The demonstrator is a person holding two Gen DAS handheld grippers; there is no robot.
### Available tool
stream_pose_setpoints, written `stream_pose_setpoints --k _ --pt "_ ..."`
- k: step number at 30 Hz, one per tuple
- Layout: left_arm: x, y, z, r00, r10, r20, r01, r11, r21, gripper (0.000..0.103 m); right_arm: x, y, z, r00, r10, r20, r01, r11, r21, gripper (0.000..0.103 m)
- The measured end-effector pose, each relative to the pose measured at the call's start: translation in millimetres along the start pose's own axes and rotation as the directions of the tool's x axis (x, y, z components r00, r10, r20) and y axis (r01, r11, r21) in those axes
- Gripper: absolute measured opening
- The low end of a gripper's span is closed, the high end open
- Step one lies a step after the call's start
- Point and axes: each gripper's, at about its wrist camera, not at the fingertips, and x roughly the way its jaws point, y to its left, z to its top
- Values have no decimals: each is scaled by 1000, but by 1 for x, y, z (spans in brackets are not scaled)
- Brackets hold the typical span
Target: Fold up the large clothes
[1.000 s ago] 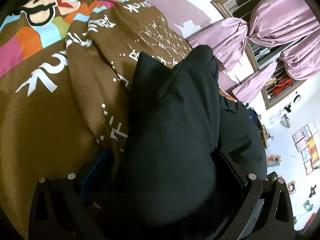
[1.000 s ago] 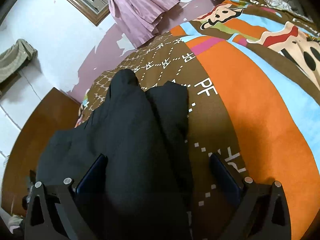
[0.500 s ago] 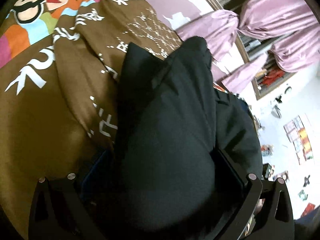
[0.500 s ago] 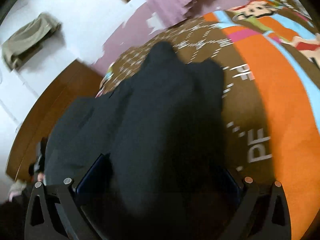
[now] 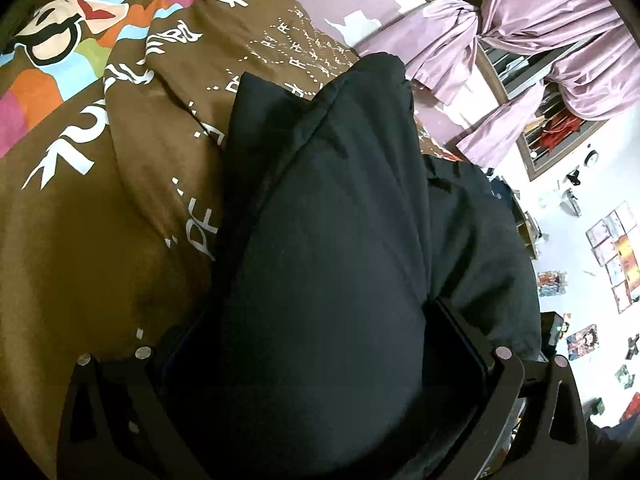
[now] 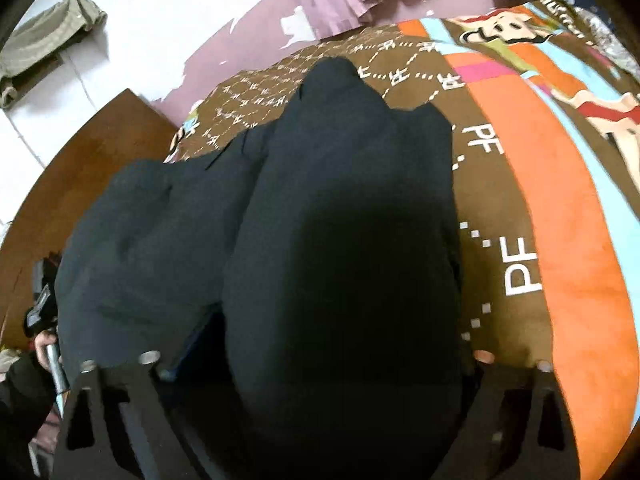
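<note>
A large black garment (image 5: pixel 328 240) fills the middle of the left wrist view and bulges between the jaws of my left gripper (image 5: pixel 320 344), which is shut on it. The same black garment (image 6: pixel 336 240) fills the right wrist view and is pinched in my right gripper (image 6: pixel 316 356). Both grippers hold the cloth lifted above a bed with a brown, orange and blue patterned blanket (image 5: pixel 80 220), which also shows in the right wrist view (image 6: pixel 568 240). The fingertips of both grippers are hidden by the cloth.
Purple curtains (image 5: pixel 540 32) hang at a window beyond the bed. A wooden headboard (image 6: pixel 80 160) is at the left of the right wrist view. The person's other hand on a gripper handle (image 6: pixel 44 336) shows at the left edge. Posters (image 5: pixel 612 248) hang on the white wall.
Both grippers have lifted and swung with the garment; the right wrist view has tilted toward the headboard and wall, and the garment now covers more of both views.
</note>
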Motion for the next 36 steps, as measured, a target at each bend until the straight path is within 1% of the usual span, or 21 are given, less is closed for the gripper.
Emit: stream_pose_setpoints --k 1,3,6,7,8,9,10,11,12,14,15,17,20,24,25,30,31,33,36 --pt "-1 -2 -1 1000 12 0 -12 1000 -7 100 -3 2 -1 1000 -12 8 12 1000 2 73" --pt "-4 -7 -4 999 32 24 -32 999 -9 97 -7 0 -2 1000 -17 20 16 1000 27 60" --pt "-6 -16 -8 997 54 53 -54 998 9 91 -13 -6 -3 999 1 32 -3 997 72 49" --pt "-6 -17 -10 997 56 60 -57 998 10 87 -14 -6 -3 999 -1 37 -2 997 73 48" --pt "-7 -18 -11 996 56 64 -56 998 8 81 -15 -5 -2 999 -7 43 4 998 65 45" --pt "-9 -19 -13 996 56 70 -57 998 8 78 -16 -3 -2 999 -15 49 12 999 53 41" --pt "-11 -21 -13 995 59 78 -60 998 10 72 -18 2 -1 998 -26 59 24 999 34 39" --pt "-14 -24 -16 994 67 90 -69 997 16 67 -20 8 2 997 -33 67 31 999 19 33" --pt "-16 -27 -17 992 74 98 -76 997 20 64 -24 13 3 996 -39 78 39 999 1 29" --pt "-22 -39 -22 986 98 132 -105 994 44 53 -33 21 7 993 -41 106 45 998 -33 24" --pt "-24 -46 -24 982 116 151 -127 990 61 50 -36 24 8 992 -39 119 45 998 -44 21" --pt "-25 -60 -27 975 139 175 -157 983 92 41 -44 32 11 988 -49 145 61 995 -77 20" --pt "-27 -73 -28 971 142 193 -164 981 103 33 -55 42 16 979 -60 193 81 992 -100 18" --pt "-33 -81 -26 974 86 211 -105 991 83 28 -82 51 27 958 -62 281 96 989 -110 17" --pt "-34 -88 -25 975 60 216 -80 993 85 27 -89 50 31 950 -69 303 106 988 -108 17" --pt "-31 -119 -19 978 -7 210 -25 989 148 27 -118 36 37 918 -113 381 158 983 -90 17" --pt "-28 -127 -20 978 -23 206 -11 987 160 27 -121 31 36 913 -125 388 169 982 -80 17" --pt "-22 -139 -19 979 -49 197 11 983 186 27 -122 18 33 911 -151 383 186 981 -56 18" --pt "-4 -150 -22 983 -52 176 11 974 225 27 -109 -6 25 921 -212 328 225 974 -2 19"
